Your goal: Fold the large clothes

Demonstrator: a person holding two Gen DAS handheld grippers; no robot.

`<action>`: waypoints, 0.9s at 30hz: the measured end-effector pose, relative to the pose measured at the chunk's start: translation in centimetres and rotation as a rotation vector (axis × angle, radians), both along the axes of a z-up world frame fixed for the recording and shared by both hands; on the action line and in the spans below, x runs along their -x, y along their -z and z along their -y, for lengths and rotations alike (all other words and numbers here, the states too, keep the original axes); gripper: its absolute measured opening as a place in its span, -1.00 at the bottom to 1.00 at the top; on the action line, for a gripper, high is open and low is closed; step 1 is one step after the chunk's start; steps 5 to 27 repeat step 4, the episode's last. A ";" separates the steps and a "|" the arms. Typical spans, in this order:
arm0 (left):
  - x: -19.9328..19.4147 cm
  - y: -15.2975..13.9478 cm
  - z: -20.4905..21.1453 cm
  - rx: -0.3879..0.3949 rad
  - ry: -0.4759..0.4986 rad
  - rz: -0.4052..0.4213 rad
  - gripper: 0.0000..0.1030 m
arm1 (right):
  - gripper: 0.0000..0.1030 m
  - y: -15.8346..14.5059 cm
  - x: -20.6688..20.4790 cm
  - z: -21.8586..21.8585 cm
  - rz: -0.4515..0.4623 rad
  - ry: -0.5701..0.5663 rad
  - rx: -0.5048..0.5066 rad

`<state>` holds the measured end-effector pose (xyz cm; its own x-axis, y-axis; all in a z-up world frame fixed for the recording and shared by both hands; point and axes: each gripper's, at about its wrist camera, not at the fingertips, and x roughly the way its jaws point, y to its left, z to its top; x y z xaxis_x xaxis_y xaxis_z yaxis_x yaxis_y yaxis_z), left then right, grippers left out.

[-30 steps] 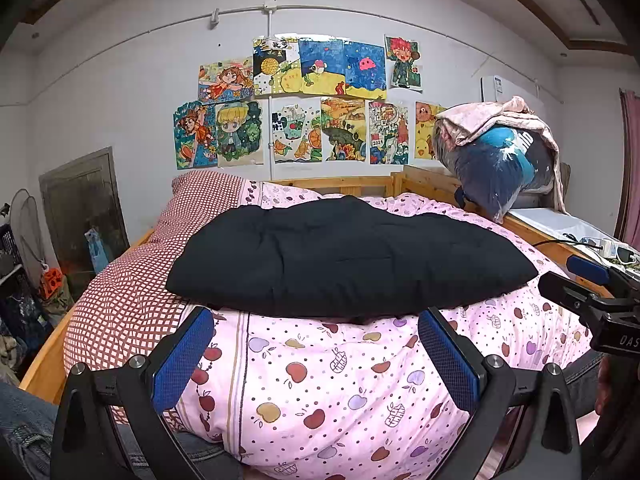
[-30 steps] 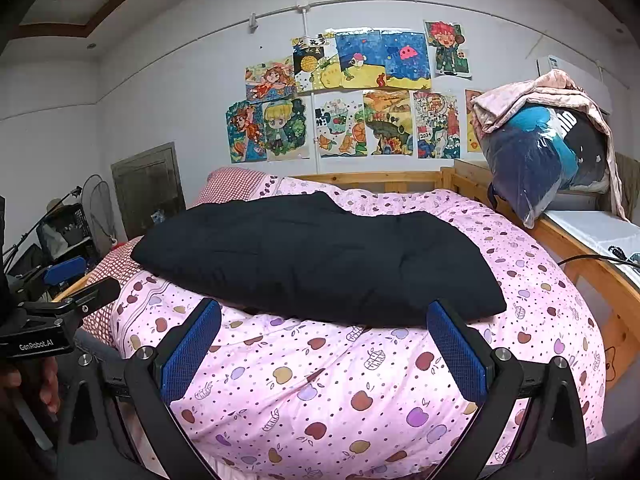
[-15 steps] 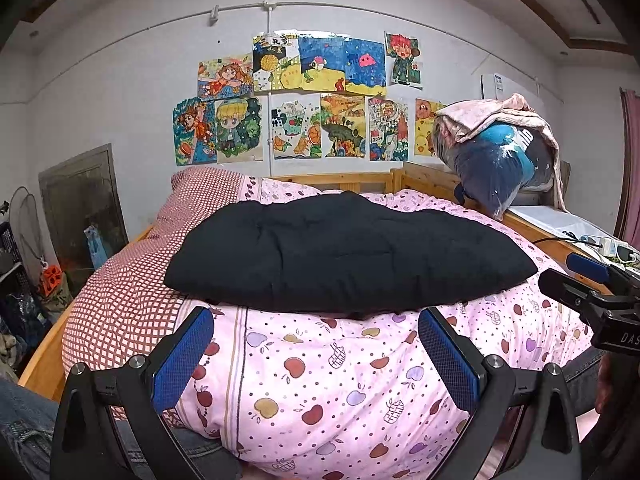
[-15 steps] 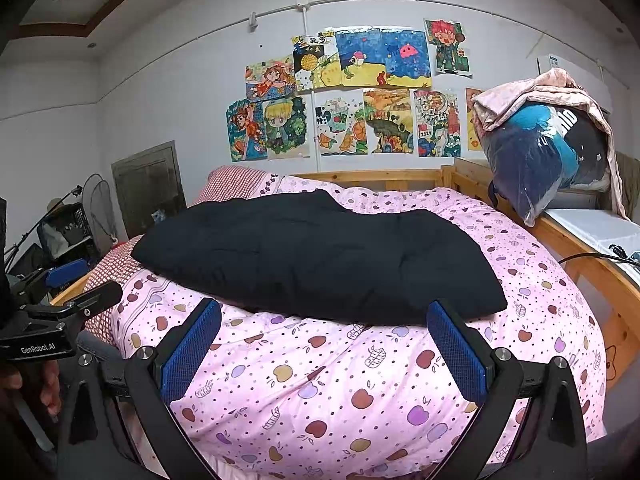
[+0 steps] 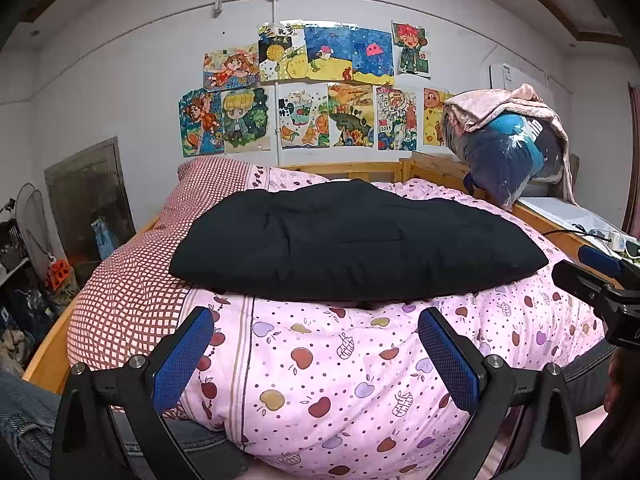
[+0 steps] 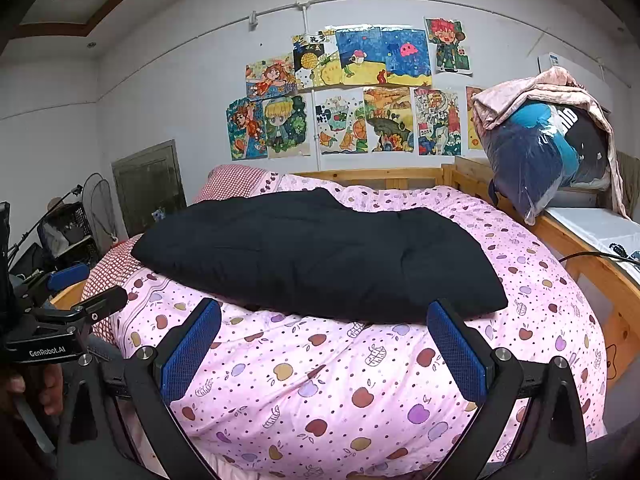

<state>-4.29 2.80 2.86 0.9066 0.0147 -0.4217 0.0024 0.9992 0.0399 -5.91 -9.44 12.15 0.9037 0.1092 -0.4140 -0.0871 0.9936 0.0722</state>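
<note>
A large black padded garment (image 5: 352, 240) (image 6: 320, 256) lies folded flat on a bed covered by a pink quilt with an apple print (image 5: 344, 368) (image 6: 344, 380). My left gripper (image 5: 316, 332) hovers open just short of the garment's near edge, with nothing between its blue pads. My right gripper (image 6: 324, 328) is open too, near the garment's front right edge, and holds nothing. Each view shows the other gripper at its side: the right one (image 5: 592, 280) and the left one (image 6: 76, 304).
A red checked pillow (image 5: 208, 188) lies at the bed's far left. The wooden bed frame (image 6: 592, 272) runs along the right, beside a bagged bundle of clothes (image 6: 548, 148) on a white surface. Drawings (image 5: 320, 92) cover the far wall. Clutter and a fan (image 5: 28, 216) stand left.
Both views have edged slightly closer to the bed and lower; the garment sits a little higher in frame. Both grippers stay open.
</note>
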 end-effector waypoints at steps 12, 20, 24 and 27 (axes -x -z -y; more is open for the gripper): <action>0.0 0.0 -0.1 -0.004 -0.002 0.001 1.00 | 0.97 -0.1 0.0 0.1 0.001 0.000 0.001; 0.0 0.0 -0.1 -0.004 -0.002 0.001 1.00 | 0.97 -0.1 0.0 0.1 0.001 0.000 0.001; 0.0 0.0 -0.1 -0.004 -0.002 0.001 1.00 | 0.97 -0.1 0.0 0.1 0.001 0.000 0.001; 0.0 0.0 -0.1 -0.004 -0.002 0.001 1.00 | 0.97 -0.1 0.0 0.1 0.001 0.000 0.001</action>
